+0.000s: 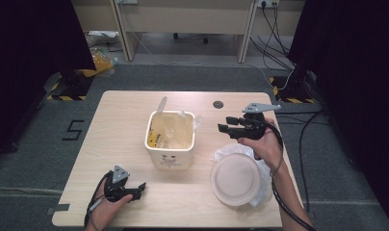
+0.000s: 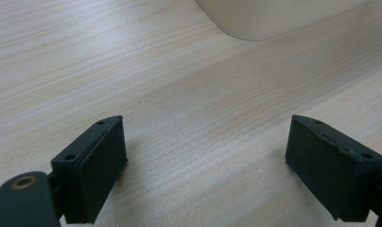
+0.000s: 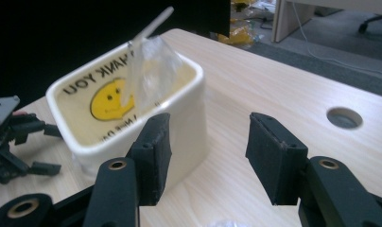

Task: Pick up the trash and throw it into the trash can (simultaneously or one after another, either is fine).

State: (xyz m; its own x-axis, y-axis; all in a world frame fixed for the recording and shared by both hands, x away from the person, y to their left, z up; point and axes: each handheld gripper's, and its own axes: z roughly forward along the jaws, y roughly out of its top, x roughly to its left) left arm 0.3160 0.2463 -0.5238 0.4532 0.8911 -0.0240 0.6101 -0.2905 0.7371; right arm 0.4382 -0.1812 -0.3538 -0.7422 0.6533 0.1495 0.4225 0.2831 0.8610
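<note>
A white square tub [image 1: 170,144] stands mid-table, lined with a clear plastic bag [image 1: 172,126] printed with a yellow smiley and "THANK YOU". In the right gripper view the tub [image 3: 189,118] is just left of and beyond the jaws, and the bag [image 3: 149,66] sticks up out of it. My right gripper [image 1: 225,127] hovers to the tub's right, pointing at it, open with nothing between its pads [image 3: 208,151]. My left gripper [image 1: 138,189] rests near the front left edge, open and empty [image 2: 205,142], and a corner of the tub [image 2: 269,19] lies ahead of it.
A round translucent lid [image 1: 237,179] lies on crumpled clear plastic at the front right, below my right hand. A cable hole [image 1: 218,104] sits in the light wooden table [image 1: 110,125] behind the tub. Cables and desk legs stand on the floor beyond.
</note>
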